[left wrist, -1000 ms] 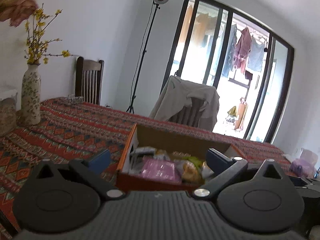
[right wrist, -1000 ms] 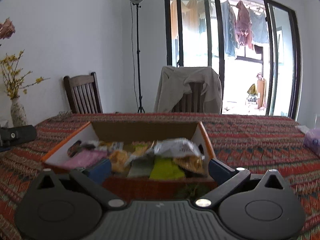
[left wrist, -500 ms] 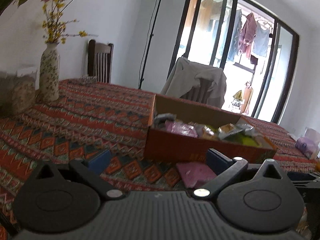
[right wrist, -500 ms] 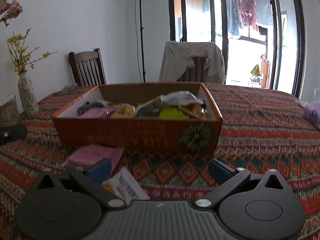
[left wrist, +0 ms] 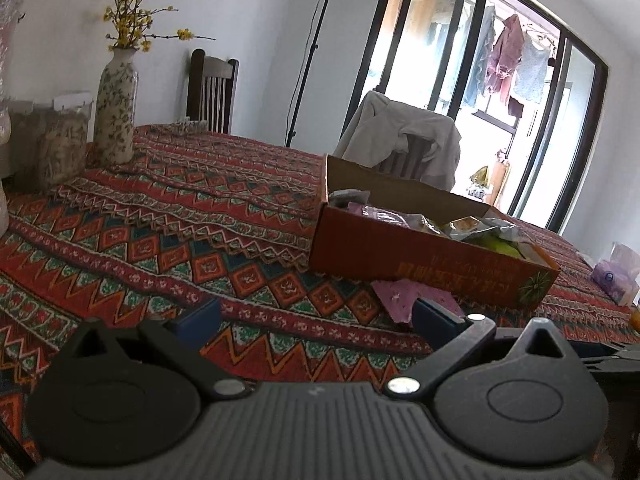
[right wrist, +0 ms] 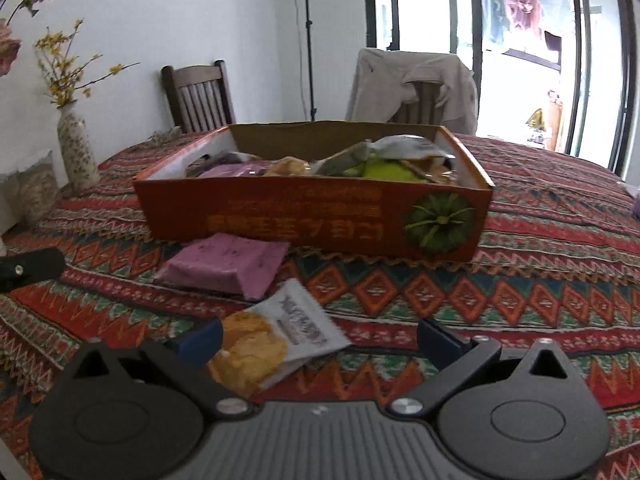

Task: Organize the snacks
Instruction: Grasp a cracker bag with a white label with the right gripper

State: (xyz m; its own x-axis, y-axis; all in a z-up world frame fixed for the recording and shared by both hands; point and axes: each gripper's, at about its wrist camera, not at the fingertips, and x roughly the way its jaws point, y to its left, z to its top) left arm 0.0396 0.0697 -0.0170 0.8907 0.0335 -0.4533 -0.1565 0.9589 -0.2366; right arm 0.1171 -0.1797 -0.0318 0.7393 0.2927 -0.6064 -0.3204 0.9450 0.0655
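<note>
An orange cardboard box (right wrist: 320,216) (left wrist: 420,256) holding several snack packets stands on the patterned tablecloth. In front of it lie a purple packet (right wrist: 228,262) (left wrist: 408,294) and a white packet with a picture of a biscuit (right wrist: 276,340). My right gripper (right wrist: 320,338) is open just above the cloth, the white packet lying between its blue fingertips near the left one. My left gripper (left wrist: 316,316) is open and empty, low over the cloth to the left of the box, with the purple packet beside its right fingertip.
A flowered vase (left wrist: 116,104) (right wrist: 78,148) and a jar (left wrist: 52,140) stand at the table's left. Two chairs (right wrist: 198,98) (right wrist: 416,84) sit behind the table, one draped with a jacket. A purple tissue pack (left wrist: 614,276) lies at the far right. The left gripper's body (right wrist: 30,268) shows at the right view's left edge.
Both grippers have drawn back from the box and dropped toward the cloth. The purple and white packets in front of the box have come into view. Both grippers stay open.
</note>
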